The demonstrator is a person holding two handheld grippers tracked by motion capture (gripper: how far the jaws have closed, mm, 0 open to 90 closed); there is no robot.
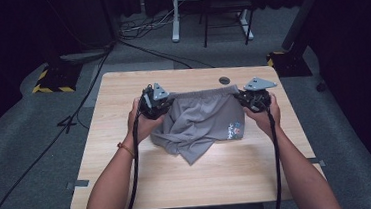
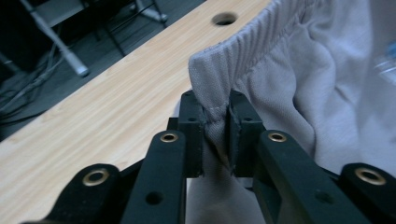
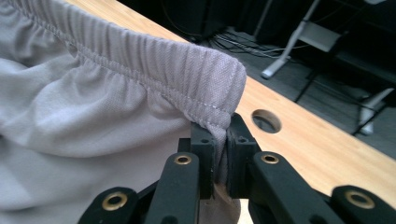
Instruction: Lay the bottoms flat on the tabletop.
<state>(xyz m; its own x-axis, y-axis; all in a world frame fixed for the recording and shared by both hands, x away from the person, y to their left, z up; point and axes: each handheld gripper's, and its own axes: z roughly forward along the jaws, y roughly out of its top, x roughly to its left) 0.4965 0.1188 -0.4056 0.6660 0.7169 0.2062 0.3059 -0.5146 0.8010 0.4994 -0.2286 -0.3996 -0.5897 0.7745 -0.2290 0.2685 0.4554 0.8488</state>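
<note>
Grey shorts (image 1: 202, 120) hang stretched between two hand-held grippers over a wooden table (image 1: 129, 179); the left gripper (image 1: 166, 102) is clamped on one end of the elastic waistband (image 2: 243, 51), the cloth pinched between its black pads; the right gripper (image 1: 240, 97) is closed on the other end, fabric bunched between its pads; the legs trail below the jaws onto the tabletop; a small coloured print (image 1: 235, 129) sits near the right gripper, too small to read; a round hole (image 1: 224, 80) lies just beyond the waistband.
</note>
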